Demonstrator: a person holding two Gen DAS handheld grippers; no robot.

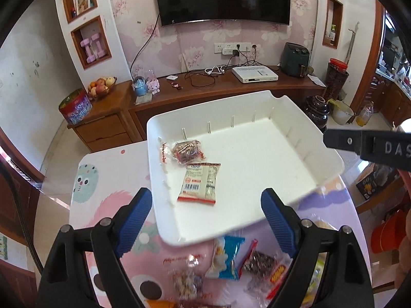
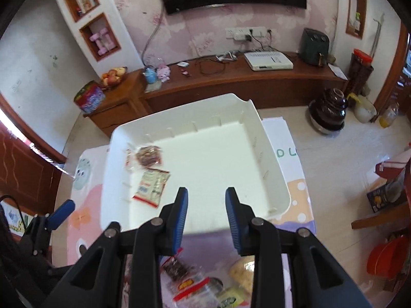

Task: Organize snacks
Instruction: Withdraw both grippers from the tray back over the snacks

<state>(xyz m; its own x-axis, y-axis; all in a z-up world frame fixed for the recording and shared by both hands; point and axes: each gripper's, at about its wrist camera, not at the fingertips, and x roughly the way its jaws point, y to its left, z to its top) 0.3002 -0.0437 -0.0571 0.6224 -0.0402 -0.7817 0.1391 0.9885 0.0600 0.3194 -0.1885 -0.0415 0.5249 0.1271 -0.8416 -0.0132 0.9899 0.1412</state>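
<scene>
**Table with cartoon-print cover, tray and loose snacks**

Table has a pastel cartoon-print cover. White tray sits on its far part, reaching past the far edge. On the near cover, loose snack packets in a cluster: blue-and-white packet, clear packet with dark snack and red-yellow label, clear packet with pale bits, yellowish packet. Packets blurred, some overlapping.
</scene>
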